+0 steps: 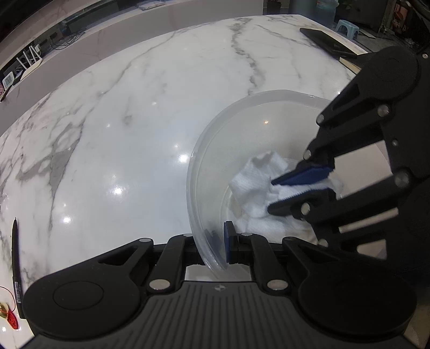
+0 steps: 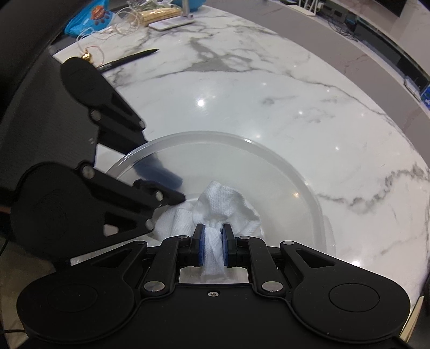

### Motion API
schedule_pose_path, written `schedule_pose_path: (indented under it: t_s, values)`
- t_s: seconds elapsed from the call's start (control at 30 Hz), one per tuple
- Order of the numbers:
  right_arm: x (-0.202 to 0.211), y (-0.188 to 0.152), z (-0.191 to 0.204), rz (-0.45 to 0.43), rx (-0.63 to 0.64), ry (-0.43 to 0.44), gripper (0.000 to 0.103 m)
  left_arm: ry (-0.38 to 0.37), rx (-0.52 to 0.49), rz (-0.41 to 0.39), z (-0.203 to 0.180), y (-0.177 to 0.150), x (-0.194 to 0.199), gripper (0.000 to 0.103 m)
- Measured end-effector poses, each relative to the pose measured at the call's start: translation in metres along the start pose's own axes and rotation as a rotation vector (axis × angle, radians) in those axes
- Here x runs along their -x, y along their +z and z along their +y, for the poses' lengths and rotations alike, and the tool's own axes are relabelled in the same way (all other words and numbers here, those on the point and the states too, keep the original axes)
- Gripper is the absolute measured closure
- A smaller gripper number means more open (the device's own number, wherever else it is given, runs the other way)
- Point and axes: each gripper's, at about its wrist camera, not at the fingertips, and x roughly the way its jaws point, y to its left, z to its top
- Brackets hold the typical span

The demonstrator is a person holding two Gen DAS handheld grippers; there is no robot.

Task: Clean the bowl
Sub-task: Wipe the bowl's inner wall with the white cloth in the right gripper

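A clear plastic bowl (image 1: pixel 204 161) stands on the white marble table (image 1: pixel 121 120). My left gripper (image 1: pixel 215 241) is shut on the bowl's near rim, one pad inside and one outside. My right gripper (image 1: pixel 271 193) reaches into the bowl from the right and is shut on a crumpled white cloth (image 1: pixel 255 182) that rests on the bowl's bottom. In the right wrist view the cloth (image 2: pixel 225 201) is pinched between the blue pads of my right gripper (image 2: pixel 213 236) inside the bowl (image 2: pixel 295 171), and my left gripper (image 2: pixel 180 190) grips the rim at the left.
A black pen (image 1: pixel 15 265) and a red-and-gold trinket (image 1: pixel 8 314) lie at the table's left edge. A dark tablet (image 1: pixel 325 40) lies at the far right. In the right wrist view a pen (image 2: pixel 129 59), a blue bag (image 2: pixel 91 18) and cords lie at the far left.
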Motion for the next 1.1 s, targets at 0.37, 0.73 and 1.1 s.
schedule_pose_path:
  t_s: [0.37, 0.73, 1.1]
  values:
    - [0.005, -0.007, 0.011, 0.078, 0.035, 0.021, 0.092, 0.004, 0.000, 0.002, 0.001, 0.000, 0.000, 0.094]
    - [0.004, -0.011, 0.011, 0.129, 0.042, -0.035, 0.092, 0.003, -0.002, 0.004, 0.002, 0.001, 0.000, 0.094]
    - [-0.002, -0.009, 0.010, 0.140, 0.054, -0.123, 0.092, 0.005, -0.014, 0.003, -0.001, 0.000, 0.001, 0.094]
